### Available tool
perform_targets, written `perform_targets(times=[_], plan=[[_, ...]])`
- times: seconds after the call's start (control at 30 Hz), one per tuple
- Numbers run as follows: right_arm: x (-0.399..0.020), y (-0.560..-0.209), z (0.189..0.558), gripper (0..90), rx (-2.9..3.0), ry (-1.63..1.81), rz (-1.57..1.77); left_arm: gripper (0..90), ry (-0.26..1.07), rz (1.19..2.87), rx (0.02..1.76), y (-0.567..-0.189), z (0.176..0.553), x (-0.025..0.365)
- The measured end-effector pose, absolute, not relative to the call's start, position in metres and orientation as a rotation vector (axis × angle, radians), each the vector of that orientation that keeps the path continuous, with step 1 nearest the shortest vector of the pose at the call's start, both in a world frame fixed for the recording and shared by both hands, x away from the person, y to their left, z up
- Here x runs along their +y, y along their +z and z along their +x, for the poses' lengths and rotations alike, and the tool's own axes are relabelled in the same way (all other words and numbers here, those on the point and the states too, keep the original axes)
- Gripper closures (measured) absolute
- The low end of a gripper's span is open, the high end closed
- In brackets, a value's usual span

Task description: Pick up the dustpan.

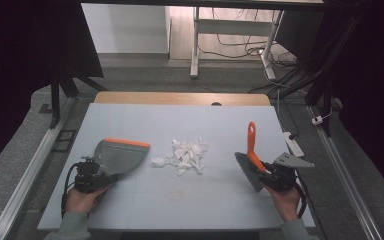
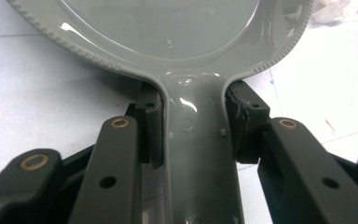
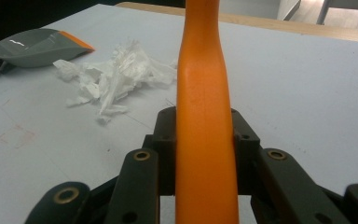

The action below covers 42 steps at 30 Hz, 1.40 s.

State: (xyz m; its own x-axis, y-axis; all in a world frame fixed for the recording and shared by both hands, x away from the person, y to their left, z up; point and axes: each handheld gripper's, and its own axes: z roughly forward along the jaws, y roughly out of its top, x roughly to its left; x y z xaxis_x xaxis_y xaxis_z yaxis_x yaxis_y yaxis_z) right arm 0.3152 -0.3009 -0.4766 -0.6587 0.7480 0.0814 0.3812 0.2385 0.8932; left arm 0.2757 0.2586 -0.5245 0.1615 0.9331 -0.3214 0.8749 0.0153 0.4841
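Observation:
A grey dustpan [image 1: 120, 156] with an orange front lip lies on the pale table, left of centre. My left gripper [image 1: 91, 176] is shut on its handle; in the left gripper view both pads press the grey handle [image 2: 198, 140]. A pile of torn white paper scraps [image 1: 185, 155] sits mid-table, just right of the dustpan's lip. My right gripper [image 1: 275, 176] is shut on the orange handle [image 3: 204, 116] of a hand brush [image 1: 250, 165], whose dark bristles point left toward the scraps. The scraps [image 3: 116, 74] and dustpan [image 3: 32, 46] appear at upper left in the right gripper view.
The table [image 1: 180, 200] has a wooden strip along its far edge [image 1: 180, 98]. A white power strip [image 1: 294, 145] hangs off the right edge. Desk legs and cables stand on the floor beyond. Dark curtains flank both sides.

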Motion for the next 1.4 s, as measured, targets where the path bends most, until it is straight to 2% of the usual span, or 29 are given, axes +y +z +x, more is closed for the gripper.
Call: perform_targets(times=[0.67,1.07,1.4], plan=[[-0.300,-0.472,0.314,70.1,2.143,1.413,1.031,61.5,0.235,1.825,1.576,-0.517,0.269,0.279],[-0.298,-0.473,0.322,70.1,2.131,1.434,1.072,61.5,0.263,1.808,1.395,-0.508,0.268,0.291],[-0.296,-0.470,0.324,70.1,2.114,1.451,1.077,61.5,0.291,1.807,1.318,-0.500,0.264,0.294]])
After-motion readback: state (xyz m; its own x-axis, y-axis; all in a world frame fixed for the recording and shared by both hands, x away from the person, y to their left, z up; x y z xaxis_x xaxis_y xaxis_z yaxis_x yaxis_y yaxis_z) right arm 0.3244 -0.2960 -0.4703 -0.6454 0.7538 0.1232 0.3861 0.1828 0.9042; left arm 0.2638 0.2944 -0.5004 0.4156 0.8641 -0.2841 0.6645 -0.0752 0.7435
